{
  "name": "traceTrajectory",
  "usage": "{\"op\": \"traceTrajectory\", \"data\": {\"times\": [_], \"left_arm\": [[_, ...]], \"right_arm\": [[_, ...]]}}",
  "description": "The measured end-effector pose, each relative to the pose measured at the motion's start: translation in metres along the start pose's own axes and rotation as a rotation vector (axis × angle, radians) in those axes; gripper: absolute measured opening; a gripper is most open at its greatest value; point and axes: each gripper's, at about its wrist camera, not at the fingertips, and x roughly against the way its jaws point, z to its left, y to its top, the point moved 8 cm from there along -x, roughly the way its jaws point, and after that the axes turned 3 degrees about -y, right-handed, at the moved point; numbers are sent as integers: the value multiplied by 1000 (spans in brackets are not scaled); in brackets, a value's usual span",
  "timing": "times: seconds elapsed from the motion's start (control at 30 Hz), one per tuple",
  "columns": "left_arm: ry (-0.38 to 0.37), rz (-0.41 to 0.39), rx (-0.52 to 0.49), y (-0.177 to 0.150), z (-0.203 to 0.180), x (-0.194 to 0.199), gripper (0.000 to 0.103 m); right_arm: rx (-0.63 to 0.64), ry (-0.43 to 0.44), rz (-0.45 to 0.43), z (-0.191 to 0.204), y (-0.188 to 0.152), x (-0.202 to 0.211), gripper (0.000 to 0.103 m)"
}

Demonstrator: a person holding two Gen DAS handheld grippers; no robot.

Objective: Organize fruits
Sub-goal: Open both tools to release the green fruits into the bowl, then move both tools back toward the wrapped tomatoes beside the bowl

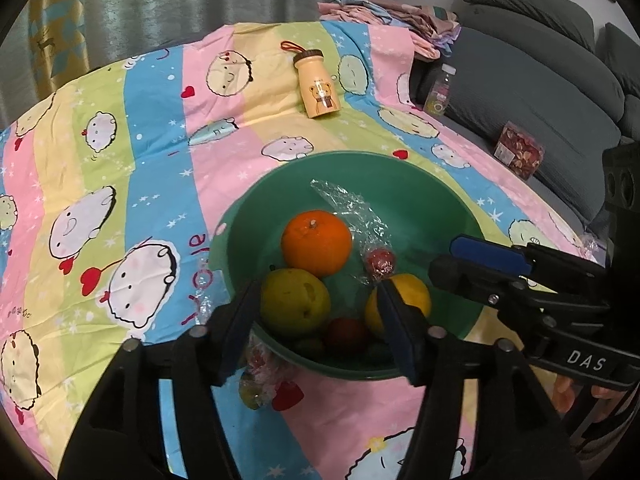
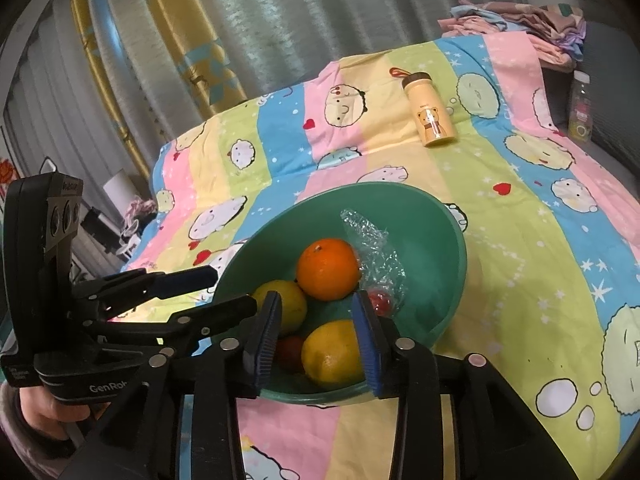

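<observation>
While both the left gripper (image 1: 316,320) and right gripper (image 2: 316,330) hover with fingers apart and empty over the green bowl (image 1: 424,184) holding the orange (image 1: 316,242), any wrapped fruit (image 1: 260,384) remaining beside the rim is best approached slowly and squarely.

Bed covered by a striped pastel cartoon-print sheet (image 1: 120,152) filling most of the frame, round green plastic bowl (image 1: 420,184) at lower centre, cream bear-print bottle with brown lid (image 1: 316,84) lying at upper centre, wrapped small fruits (image 1: 264,384) just below the bowl
</observation>
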Motion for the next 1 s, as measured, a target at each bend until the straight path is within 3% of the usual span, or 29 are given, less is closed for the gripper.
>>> {"op": "traceTrajectory", "data": {"times": [0.17,0.5,0.73,1.0], "left_arm": [[-2,-48,53,4,12,21,81],[61,-92,190,-12,59,59,82],[108,-86,297,-45,96,75,82],[104,-44,378,-85,115,74,82]], "right_arm": [[-21,11,-15,0,1,12,45],[-54,12,-34,-4,-1,33,51],[-40,27,-23,4,-6,41,51],[31,90,17,35,-23,38,51]]}}
